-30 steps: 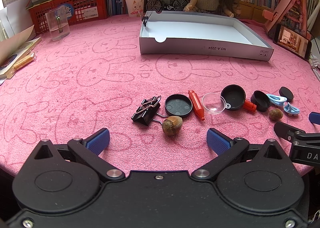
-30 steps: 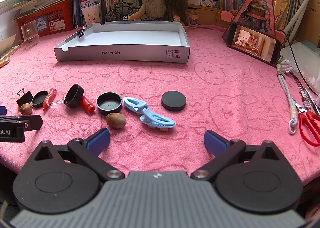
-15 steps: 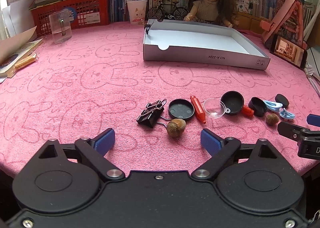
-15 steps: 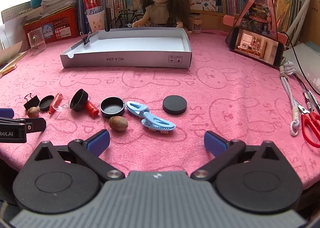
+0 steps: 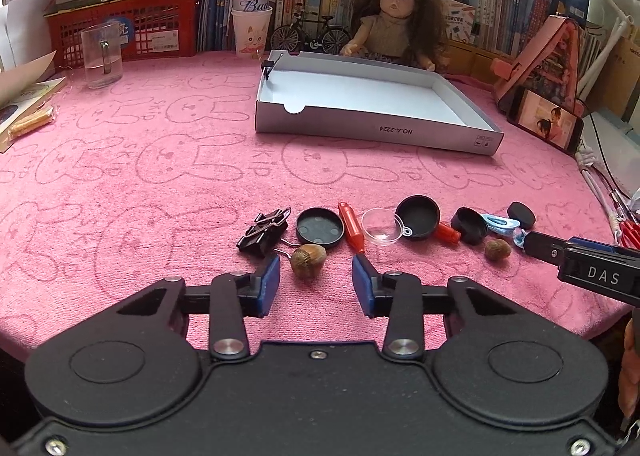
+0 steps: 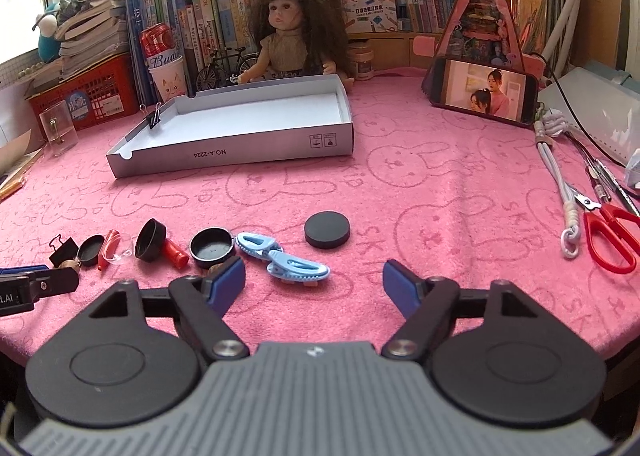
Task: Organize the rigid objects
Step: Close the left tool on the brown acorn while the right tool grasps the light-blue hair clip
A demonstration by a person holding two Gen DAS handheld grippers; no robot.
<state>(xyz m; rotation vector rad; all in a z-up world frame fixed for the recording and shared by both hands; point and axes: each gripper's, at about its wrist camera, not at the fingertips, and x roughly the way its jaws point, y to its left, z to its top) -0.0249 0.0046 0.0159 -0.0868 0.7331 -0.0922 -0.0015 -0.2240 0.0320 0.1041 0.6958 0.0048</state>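
A row of small objects lies on the pink cloth: a black binder clip (image 5: 264,232), a hazelnut (image 5: 307,259), a black lid (image 5: 320,227), a red whistle (image 5: 352,227), a clear lens (image 5: 382,226), a black cup (image 5: 418,212) and a second nut (image 5: 497,249). My left gripper (image 5: 316,286) is open and empty, just short of the hazelnut. My right gripper (image 6: 314,282) is open and empty, close to the blue clips (image 6: 280,256). A black puck (image 6: 326,230) lies beyond them. The white box (image 6: 240,128) stands behind, with a small clip on its rim.
A doll (image 6: 288,40), books, a red basket (image 5: 132,24), a can on a paper cup (image 5: 251,16) and a glass mug (image 5: 102,56) line the back. A phone on a stand (image 6: 486,94), a cord (image 6: 560,184) and red scissors (image 6: 612,236) lie at the right.
Both grippers have narrowed from wide open to partly open. Both have risen and tilted up, so the objects look farther off. Nothing on the cloth has moved.
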